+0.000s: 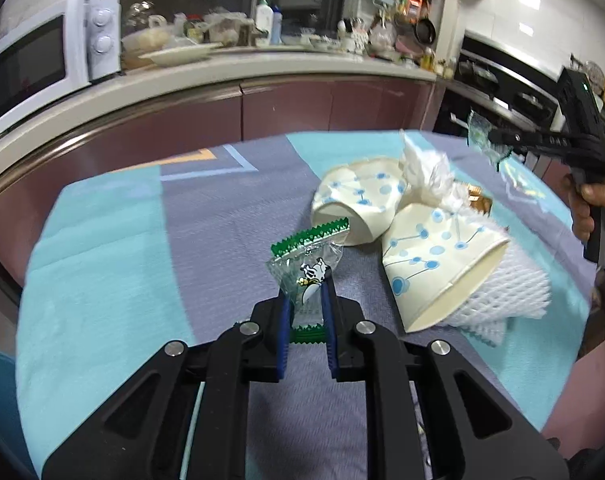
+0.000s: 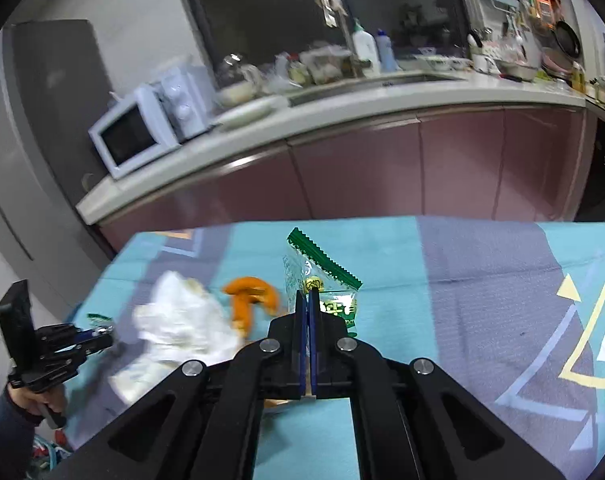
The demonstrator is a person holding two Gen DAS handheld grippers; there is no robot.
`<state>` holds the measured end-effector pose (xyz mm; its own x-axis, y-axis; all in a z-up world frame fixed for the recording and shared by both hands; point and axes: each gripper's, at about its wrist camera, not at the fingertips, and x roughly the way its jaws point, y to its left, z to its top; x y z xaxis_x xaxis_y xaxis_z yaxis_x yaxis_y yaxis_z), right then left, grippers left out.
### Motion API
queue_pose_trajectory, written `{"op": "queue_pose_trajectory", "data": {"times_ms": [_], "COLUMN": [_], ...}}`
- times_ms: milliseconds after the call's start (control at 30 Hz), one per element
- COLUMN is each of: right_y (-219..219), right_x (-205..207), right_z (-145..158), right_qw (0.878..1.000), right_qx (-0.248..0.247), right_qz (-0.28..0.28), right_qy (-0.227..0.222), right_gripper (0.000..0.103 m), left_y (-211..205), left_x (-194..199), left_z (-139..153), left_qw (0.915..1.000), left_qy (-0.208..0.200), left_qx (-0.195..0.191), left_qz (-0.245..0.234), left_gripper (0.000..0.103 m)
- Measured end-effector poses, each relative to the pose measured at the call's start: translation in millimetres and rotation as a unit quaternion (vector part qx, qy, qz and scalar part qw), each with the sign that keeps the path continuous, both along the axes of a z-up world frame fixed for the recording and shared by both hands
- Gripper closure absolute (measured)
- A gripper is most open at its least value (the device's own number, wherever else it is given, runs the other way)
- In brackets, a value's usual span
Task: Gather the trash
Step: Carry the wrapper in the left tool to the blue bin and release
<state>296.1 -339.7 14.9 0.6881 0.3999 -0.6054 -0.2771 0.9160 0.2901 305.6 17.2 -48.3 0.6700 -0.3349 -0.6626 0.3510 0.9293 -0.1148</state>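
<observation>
1. Left claw [image 1: 306, 300] grips a green wrapper [image 1: 308, 264] held above the cloth [image 1: 102, 240].
2. Right claw [image 2: 307, 300] pinches another wrapper [image 2: 322, 276].
3. Cups [image 1: 434, 256], tissue [image 1: 426, 172] lie right of the left claw.

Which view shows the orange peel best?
The right wrist view: the orange peel lies in plain sight on the tablecloth beside the crumpled tissue. The left wrist view does not show it; the paper cups fill that area.
</observation>
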Motion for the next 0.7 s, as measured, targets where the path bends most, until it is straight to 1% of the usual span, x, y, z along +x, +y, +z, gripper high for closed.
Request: {"op": "queue_pose_trajectory", "data": {"times_ms": [100, 200, 333, 433, 567, 600, 667, 700], "right_y": [19.3, 47.7, 97.2, 138.6, 201.8, 213.3, 250.9, 263.1], "right_x": [-14.5, -31.3, -51.4, -59.9, -62.9, -63.1, -62.3, -61.8], "right_z": [12.6, 26.0, 39.8, 44.8, 46.2, 47.2, 45.7, 44.6], "right_qw": [1.000, 0.998, 0.991, 0.984, 0.971, 0.968, 0.958, 0.955], "right_qx": [0.007, 0.015, 0.030, 0.041, 0.051, 0.054, 0.061, 0.064], "right_qz": [0.024, 0.060, 0.121, 0.169, 0.232, 0.243, 0.278, 0.289], "right_qy": [-0.014, -0.030, -0.047, -0.046, -0.038, -0.036, -0.026, -0.021], "right_gripper": [0.103, 0.103, 0.103, 0.103, 0.103, 0.103, 0.103, 0.103], "left_y": [21.2, 44.0, 78.0, 112.3, 165.2, 177.7, 207.4, 222.6], "left_x": [-20.3, -43.8, -77.6, -105.5, -135.2, -142.3, -157.3, -164.3], "left_z": [18.5, 36.9, 56.4, 69.3, 76.9, 77.9, 80.2, 79.3], "left_qw": [0.9994, 0.9978, 0.9941, 0.9889, 0.9805, 0.9779, 0.9713, 0.9683], "left_qy": [-0.019, -0.041, -0.063, -0.081, -0.094, -0.095, -0.096, -0.094], "left_qx": [-0.019, -0.034, -0.044, -0.044, -0.036, -0.034, -0.032, -0.032], "left_qz": [0.020, 0.039, 0.077, 0.116, 0.169, 0.183, 0.215, 0.229], "left_gripper": [0.088, 0.088, 0.088, 0.088, 0.088, 0.088, 0.088, 0.088]}}
